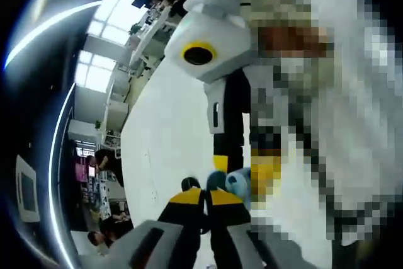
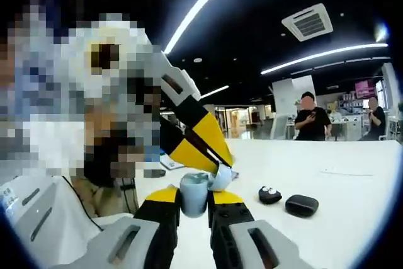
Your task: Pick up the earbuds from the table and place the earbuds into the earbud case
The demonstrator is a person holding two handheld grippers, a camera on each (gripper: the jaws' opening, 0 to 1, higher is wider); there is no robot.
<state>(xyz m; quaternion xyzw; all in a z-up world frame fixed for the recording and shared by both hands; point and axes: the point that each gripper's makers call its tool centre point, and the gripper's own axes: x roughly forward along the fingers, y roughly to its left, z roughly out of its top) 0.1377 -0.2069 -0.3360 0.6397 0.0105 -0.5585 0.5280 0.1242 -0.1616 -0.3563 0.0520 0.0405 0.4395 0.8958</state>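
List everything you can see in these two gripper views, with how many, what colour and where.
Earbud case: one, pale blue, open, clamped between the right gripper's jaws, lid beside the left gripper's tips.
Black oval case: one, black, shut, on the table right of the grippers.
Small black item: one, black with two pale dots, on the table beside the oval case.
Table: one, white.
People: two, dark tops, standing beyond the table.
Ceiling lights: long white strips.
Right gripper: yellow-tipped, shut on the case.
Left gripper: yellow-tipped, jaws nearly together.
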